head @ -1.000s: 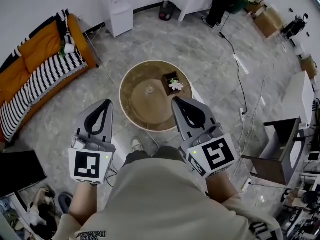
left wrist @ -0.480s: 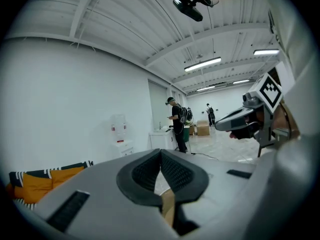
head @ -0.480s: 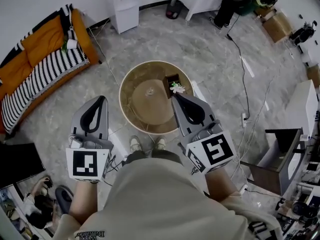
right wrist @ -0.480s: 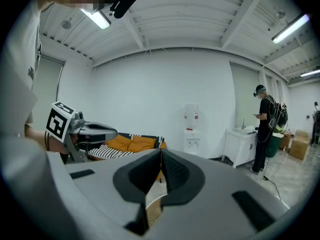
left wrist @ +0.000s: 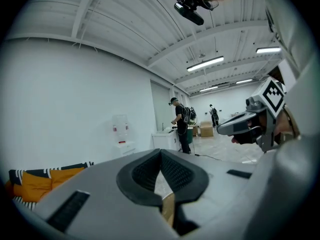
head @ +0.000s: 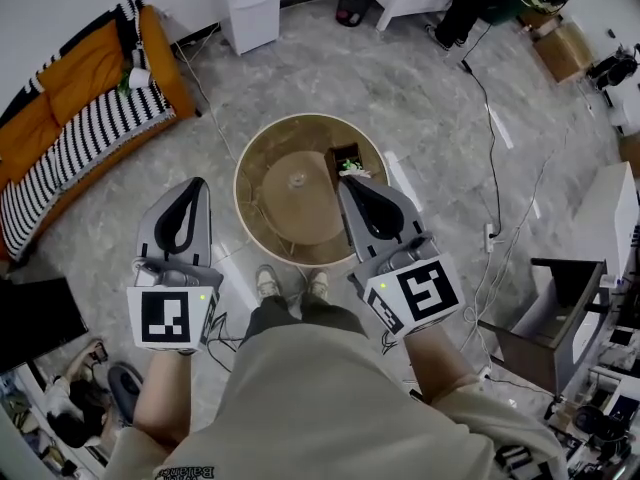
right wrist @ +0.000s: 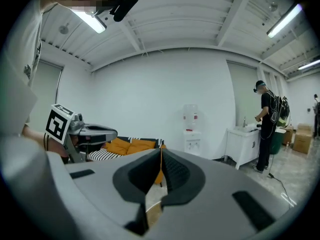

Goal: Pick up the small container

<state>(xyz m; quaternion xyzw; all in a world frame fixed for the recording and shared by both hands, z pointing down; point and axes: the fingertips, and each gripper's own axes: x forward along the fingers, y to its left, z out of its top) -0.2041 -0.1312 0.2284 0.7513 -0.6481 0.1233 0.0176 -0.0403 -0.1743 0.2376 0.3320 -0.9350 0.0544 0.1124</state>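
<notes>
Jaws: left gripper clenched, empty; right gripper clenched, empty | container: frame centre, on round table, just above right gripper tip | progress: nothing grasped; approach, spreading jaws, grip, lift remain.

The person has stepped closer to the round desk. Both shoes now show at its near rim, where a second ago only one did. The right claw has drawn nearer the small container, its tip now just beside it. The left claw has drifted slightly left.
</notes>
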